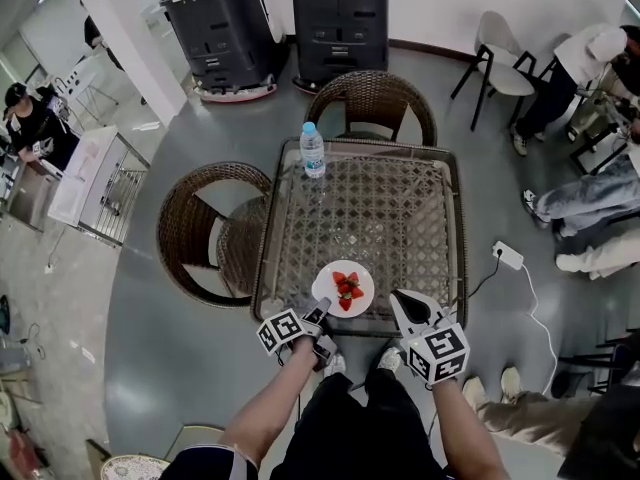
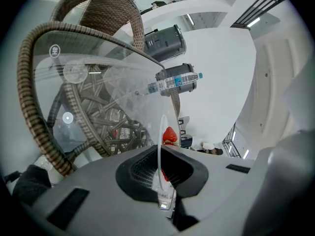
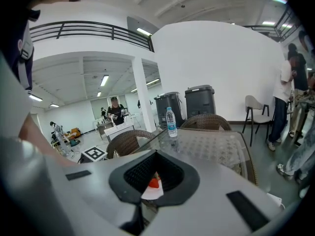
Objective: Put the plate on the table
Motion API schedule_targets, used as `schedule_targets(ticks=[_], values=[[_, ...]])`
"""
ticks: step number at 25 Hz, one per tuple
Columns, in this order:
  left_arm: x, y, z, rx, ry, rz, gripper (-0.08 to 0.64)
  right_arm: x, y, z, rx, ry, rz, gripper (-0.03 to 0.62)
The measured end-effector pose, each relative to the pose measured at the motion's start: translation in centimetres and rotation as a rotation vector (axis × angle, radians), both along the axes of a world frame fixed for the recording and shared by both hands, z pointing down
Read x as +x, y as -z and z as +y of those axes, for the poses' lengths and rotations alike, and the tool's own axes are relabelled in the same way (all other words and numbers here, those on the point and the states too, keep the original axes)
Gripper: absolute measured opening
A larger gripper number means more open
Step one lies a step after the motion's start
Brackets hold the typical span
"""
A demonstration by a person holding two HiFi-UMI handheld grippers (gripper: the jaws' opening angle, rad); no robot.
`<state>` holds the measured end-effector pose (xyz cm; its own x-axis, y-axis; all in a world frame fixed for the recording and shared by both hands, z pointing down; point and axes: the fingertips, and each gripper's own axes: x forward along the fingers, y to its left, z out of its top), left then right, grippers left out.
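Observation:
A white plate (image 1: 343,288) with red strawberries (image 1: 346,287) sits low over the near edge of the glass-topped wicker table (image 1: 456,230). I cannot tell whether it rests on the glass. My left gripper (image 1: 322,309) is shut on the plate's near left rim. In the left gripper view the rim (image 2: 160,132) runs edge-on between the jaws of the left gripper (image 2: 161,151), with a strawberry (image 2: 170,134) behind it. My right gripper (image 1: 397,299) is just right of the plate, jaws together and holding nothing. Past the right gripper (image 3: 156,155) I see the plate (image 3: 151,193).
A water bottle (image 1: 313,150) stands at the table's far left corner. Wicker chairs stand behind (image 1: 372,103) and to the left (image 1: 205,233) of the table. A power strip (image 1: 508,256) lies on the floor at the right, near seated people (image 1: 590,208). Dark cabinets (image 1: 338,18) line the far wall.

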<state>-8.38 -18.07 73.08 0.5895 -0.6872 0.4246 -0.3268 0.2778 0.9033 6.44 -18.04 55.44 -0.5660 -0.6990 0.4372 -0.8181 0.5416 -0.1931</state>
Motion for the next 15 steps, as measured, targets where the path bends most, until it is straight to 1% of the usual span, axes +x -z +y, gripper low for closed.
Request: schedule_targets(ticks=[8,15], values=[[0.4,-1.8,-0.3,-0.036,0.004,-0.033,0.018,1.3,-0.9,0.4,-0.019,-0.013,0.008,0.005],[0.3,-2.7,-0.6,-0.048,0.019,-0.051,0.018,1.8,-1.0,0.2,-0.017,-0.015,0.01,0.005]])
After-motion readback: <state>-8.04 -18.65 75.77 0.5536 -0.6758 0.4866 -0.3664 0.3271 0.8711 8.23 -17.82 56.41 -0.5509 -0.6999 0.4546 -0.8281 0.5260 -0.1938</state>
